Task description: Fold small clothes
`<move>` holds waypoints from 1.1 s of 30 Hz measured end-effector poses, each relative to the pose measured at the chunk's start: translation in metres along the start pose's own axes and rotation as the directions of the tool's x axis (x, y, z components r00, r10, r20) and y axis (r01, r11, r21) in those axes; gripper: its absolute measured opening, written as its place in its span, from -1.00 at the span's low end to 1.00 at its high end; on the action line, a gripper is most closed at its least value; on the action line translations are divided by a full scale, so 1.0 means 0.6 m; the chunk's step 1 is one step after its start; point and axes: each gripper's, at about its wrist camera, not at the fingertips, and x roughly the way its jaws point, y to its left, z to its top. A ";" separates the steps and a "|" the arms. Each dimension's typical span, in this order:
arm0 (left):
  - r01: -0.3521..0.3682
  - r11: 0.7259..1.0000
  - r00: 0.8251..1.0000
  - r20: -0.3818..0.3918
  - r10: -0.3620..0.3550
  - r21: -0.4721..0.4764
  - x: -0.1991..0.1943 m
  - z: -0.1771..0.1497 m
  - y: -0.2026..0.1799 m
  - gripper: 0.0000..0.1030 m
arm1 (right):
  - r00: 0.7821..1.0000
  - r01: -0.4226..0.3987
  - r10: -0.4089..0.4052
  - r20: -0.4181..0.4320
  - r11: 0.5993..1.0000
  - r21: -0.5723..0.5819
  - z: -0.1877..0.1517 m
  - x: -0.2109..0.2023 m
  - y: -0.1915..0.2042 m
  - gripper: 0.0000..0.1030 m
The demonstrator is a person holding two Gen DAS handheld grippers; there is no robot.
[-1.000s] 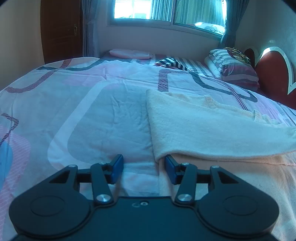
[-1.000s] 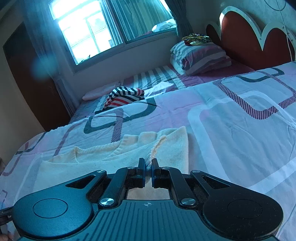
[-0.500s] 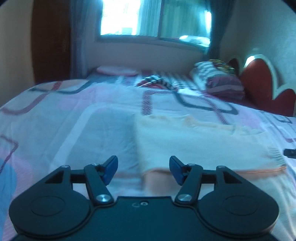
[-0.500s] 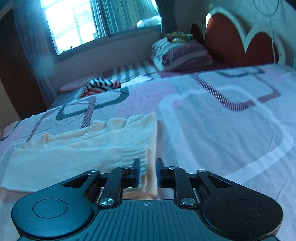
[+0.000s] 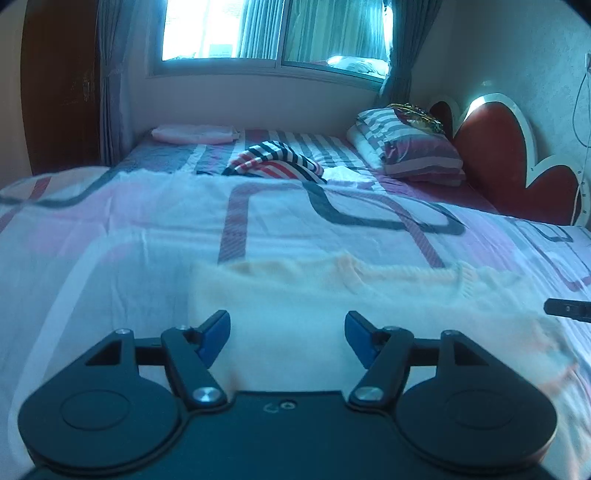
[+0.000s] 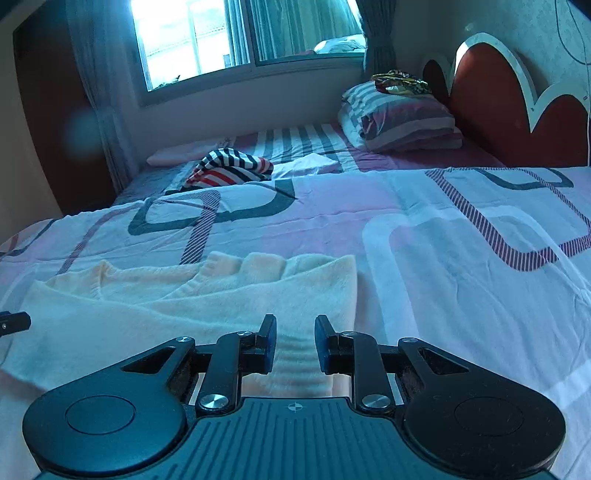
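Cream knit sweater (image 6: 192,306) lies folded flat on patterned bedspread (image 6: 461,280), near the front edge. Left gripper (image 5: 287,332) hangs over sweater's left part, jaws spread wide, holding nothing. Right gripper (image 6: 294,341) sits over its ribbed right end, jaws apart w/ a smaller gap, nothing between them. Striped garment (image 5: 275,162) & pillows (image 5: 410,147) lie far back by window (image 5: 273,33).
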 end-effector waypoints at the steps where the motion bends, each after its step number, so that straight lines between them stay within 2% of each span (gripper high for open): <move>1: -0.016 1.000 1.000 -0.015 0.016 0.004 0.027 0.010 0.006 0.29 | 1.000 -0.010 0.010 -0.028 1.000 0.000 0.008 0.020 -0.004 -0.56; 2: -0.026 1.000 0.999 -0.040 0.026 0.001 0.050 0.015 0.013 0.29 | 0.997 -0.018 0.018 -0.078 1.000 0.003 0.011 0.045 -0.010 -0.56; 3: -0.034 0.999 0.996 -0.082 0.033 -0.012 0.077 0.016 0.023 0.30 | 0.996 -0.016 0.016 -0.084 1.000 0.001 0.011 0.059 -0.015 -0.56; 4: -0.031 1.000 0.998 -0.055 0.031 -0.005 0.083 0.015 0.031 0.31 | 0.997 -0.012 0.011 -0.076 1.000 -0.010 0.013 0.062 -0.014 -0.56; 6: -0.032 0.999 0.996 -0.078 0.032 0.004 0.079 0.025 0.030 0.31 | 0.996 0.011 -0.014 -0.090 0.999 -0.035 0.020 0.059 -0.006 -0.56; 7: -0.034 0.999 0.998 -0.060 0.033 -0.001 0.066 0.026 0.028 0.30 | 0.998 0.020 -0.022 -0.064 0.999 -0.036 0.022 0.046 0.001 -0.55; 9: 0.002 1.000 1.000 -0.021 -0.002 -0.024 0.040 0.020 0.014 0.33 | 1.000 -0.024 0.024 -0.001 1.000 -0.011 0.021 0.021 0.020 -0.55; 10: 0.030 0.999 0.999 -0.016 -0.030 -0.024 0.032 0.017 -0.002 0.33 | 0.998 -0.070 0.070 -0.002 0.998 0.005 0.021 0.019 0.039 -0.55; 13: 0.095 0.995 0.995 0.012 -0.095 0.031 0.016 0.004 -0.069 0.33 | 0.983 -0.180 0.179 -0.034 0.984 -0.011 0.011 0.032 0.105 -0.55; 16: 0.124 0.990 0.992 -0.011 -0.124 0.060 0.020 -0.013 -0.117 0.34 | 0.974 -0.219 0.214 -0.078 0.973 -0.070 -0.009 0.053 0.162 -0.55; 17: 0.104 0.992 0.994 -0.028 -0.102 0.066 0.026 -0.021 -0.124 0.24 | 0.976 -0.208 0.201 -0.085 0.974 -0.089 -0.017 0.059 0.170 -0.56; 20: 0.069 0.992 0.997 -0.044 -0.064 0.106 0.032 -0.042 -0.111 0.32 | 0.981 -0.185 0.176 -0.075 0.974 -0.134 -0.026 0.056 0.157 -0.55; 23: 0.015 0.993 0.999 -0.030 -0.012 0.119 0.007 -0.057 -0.064 0.33 | 0.999 -0.033 0.026 -0.047 0.986 -0.161 -0.029 0.036 0.099 -0.55; 25: -0.015 0.996 0.999 -0.028 0.018 0.089 -0.014 -0.068 -0.021 0.35 | 0.998 0.044 -0.050 -0.032 0.985 -0.166 -0.034 0.021 0.050 -0.55; 26: -0.013 0.998 0.999 -0.039 0.015 0.061 -0.017 -0.070 -0.006 0.35 | 0.998 0.055 -0.061 -0.030 0.983 -0.177 -0.037 0.019 0.036 -0.55; 27: 0.008 0.999 0.999 -0.042 -0.006 0.037 -0.021 -0.069 0.003 0.32 | 0.998 0.046 -0.054 -0.034 0.982 -0.181 -0.038 0.016 0.028 -0.55; 29: 0.001 1.000 0.999 -0.039 0.000 0.022 -0.033 -0.060 -0.001 0.31 | 0.998 0.050 -0.055 -0.024 0.983 -0.176 -0.029 0.005 0.034 -0.55; 31: 0.016 1.000 1.000 -0.012 -0.016 0.015 -0.052 -0.056 -0.020 0.32 | 1.000 0.006 -0.002 0.020 0.985 -0.170 -0.026 -0.021 0.047 -0.55; 33: 0.045 0.999 0.999 -0.003 -0.045 0.012 -0.060 -0.060 -0.042 0.38 | 0.998 -0.065 0.066 -0.002 0.987 -0.147 -0.033 -0.035 0.066 -0.55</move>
